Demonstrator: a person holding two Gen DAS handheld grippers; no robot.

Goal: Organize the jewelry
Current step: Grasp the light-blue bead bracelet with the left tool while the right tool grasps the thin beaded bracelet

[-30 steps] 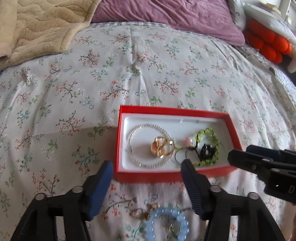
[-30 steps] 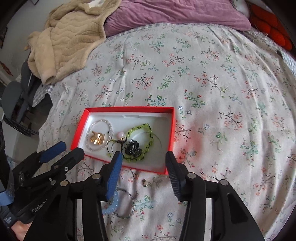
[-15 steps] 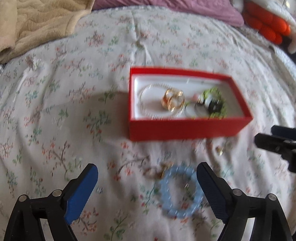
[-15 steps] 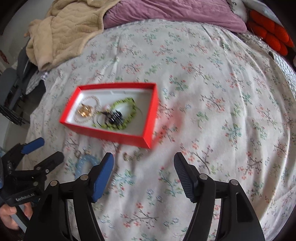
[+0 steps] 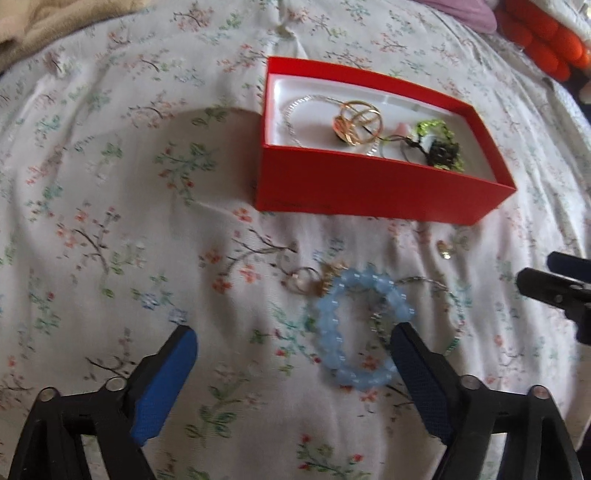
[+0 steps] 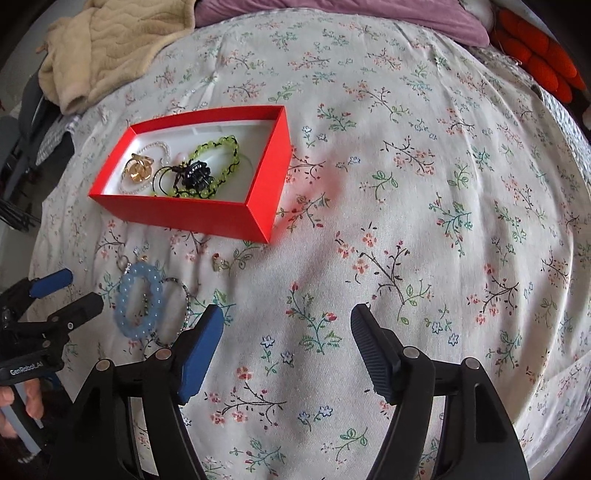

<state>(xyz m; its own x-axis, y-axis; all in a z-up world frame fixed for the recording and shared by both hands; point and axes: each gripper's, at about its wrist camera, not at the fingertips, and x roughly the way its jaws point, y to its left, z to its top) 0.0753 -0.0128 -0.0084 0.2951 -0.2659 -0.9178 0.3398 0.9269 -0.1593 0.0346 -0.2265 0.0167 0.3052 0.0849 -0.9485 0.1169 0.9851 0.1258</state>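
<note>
A red box (image 5: 369, 184) (image 6: 184, 214) sits on the floral bedspread and holds a pearl strand, gold rings (image 5: 356, 122), a green bead bracelet (image 6: 221, 147) and a black piece. In front of it lie a pale blue bead bracelet (image 5: 327, 332) (image 6: 123, 295), a thin chain bracelet (image 5: 454, 314) (image 6: 186, 299), small gold rings (image 5: 303, 280) and a tiny charm (image 5: 445, 251) (image 6: 218, 263). My left gripper (image 5: 291, 334) (image 6: 77, 290) hovers over the blue bracelet, its jaws wide and closing, its pads clear of the beads. My right gripper (image 6: 287, 314) (image 5: 539, 267) is opening over bare bedspread.
A beige blanket (image 6: 110, 48) and a purple pillow (image 6: 332, 11) lie at the head of the bed, with an orange plush thing (image 6: 539, 62) at the far right. The bed's left edge drops off near dark furniture (image 6: 22, 147). A hand (image 6: 18, 402) holds the left gripper's handle.
Both grippers have drawn back from the red box and sunk toward the loose jewelry in front of it. Both sets of jaws stand wider than a second ago.
</note>
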